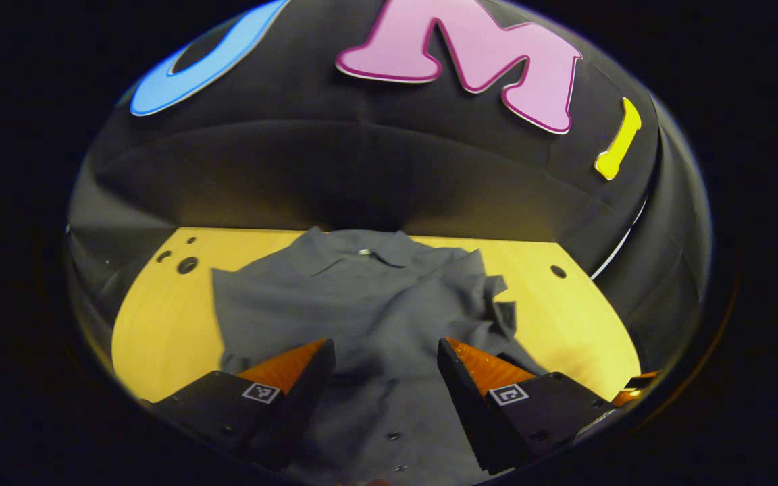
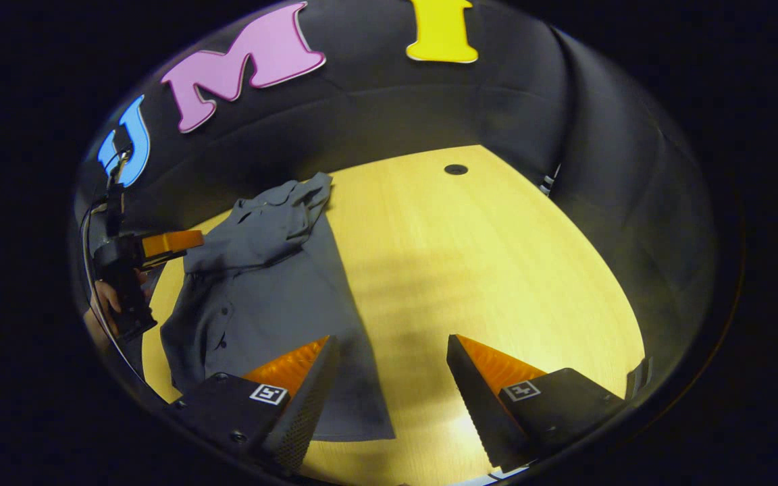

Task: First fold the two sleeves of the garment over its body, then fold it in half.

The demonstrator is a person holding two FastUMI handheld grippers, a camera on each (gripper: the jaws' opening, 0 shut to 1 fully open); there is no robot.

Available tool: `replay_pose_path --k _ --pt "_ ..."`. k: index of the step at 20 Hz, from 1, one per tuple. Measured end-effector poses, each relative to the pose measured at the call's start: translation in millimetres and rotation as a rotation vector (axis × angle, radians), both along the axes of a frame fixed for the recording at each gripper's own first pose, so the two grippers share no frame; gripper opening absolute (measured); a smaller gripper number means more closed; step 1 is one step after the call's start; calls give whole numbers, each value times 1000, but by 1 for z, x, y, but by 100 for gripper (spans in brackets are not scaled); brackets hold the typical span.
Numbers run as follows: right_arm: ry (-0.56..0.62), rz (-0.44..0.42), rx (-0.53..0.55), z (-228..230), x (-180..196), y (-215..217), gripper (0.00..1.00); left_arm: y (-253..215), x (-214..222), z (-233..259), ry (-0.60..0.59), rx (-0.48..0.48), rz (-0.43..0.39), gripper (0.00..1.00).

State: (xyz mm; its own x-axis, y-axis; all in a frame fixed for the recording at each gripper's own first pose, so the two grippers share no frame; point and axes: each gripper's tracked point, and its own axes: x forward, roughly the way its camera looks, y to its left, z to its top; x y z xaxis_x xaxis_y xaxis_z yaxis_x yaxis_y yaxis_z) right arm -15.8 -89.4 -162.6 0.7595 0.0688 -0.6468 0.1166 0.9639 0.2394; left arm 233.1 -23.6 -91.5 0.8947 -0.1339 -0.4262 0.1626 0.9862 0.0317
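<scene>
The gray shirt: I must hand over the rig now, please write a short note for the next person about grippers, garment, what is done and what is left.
Left gripper: open, holding nothing, hovering over the gray shirt.
Right gripper: open, holding nothing, over the shirt's edge and the wooden table.
Shirt: lies on the table, collar at the far side, button side up.
Done: one sleeve looks already folded onto the body, somewhat bunched.
Left: the other sleeve is not yet folded over the body; fold it, then fold the shirt in half.

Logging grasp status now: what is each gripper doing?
Left gripper: open, empty, above the grey button-up shirt.
Right gripper: open, empty.
</scene>
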Motion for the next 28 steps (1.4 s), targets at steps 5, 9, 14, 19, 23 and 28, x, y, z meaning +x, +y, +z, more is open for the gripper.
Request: replay_pose_path --k 5,9,14,19,23,28 --pt "61 56 -2 -20 -12 33 99 93 -68 -26 42 16 106 96" --pt "109 97 -30 -37 -27 46 99 151 -121 -54 94 27 188 96" --pt "161 93 -50 -57 -46 55 99 184 -175 -92 166 25 230 96" --pt "218 75 -53 -79 -64 58 99 191 -206 -127 241 30 238 96" --pt "224 71 -84 -86 -67 61 100 178 -218 -146 287 -12 229 96" --pt "244 85 -154 -92 -66 62 98 169 -217 -162 313 38 201 97"
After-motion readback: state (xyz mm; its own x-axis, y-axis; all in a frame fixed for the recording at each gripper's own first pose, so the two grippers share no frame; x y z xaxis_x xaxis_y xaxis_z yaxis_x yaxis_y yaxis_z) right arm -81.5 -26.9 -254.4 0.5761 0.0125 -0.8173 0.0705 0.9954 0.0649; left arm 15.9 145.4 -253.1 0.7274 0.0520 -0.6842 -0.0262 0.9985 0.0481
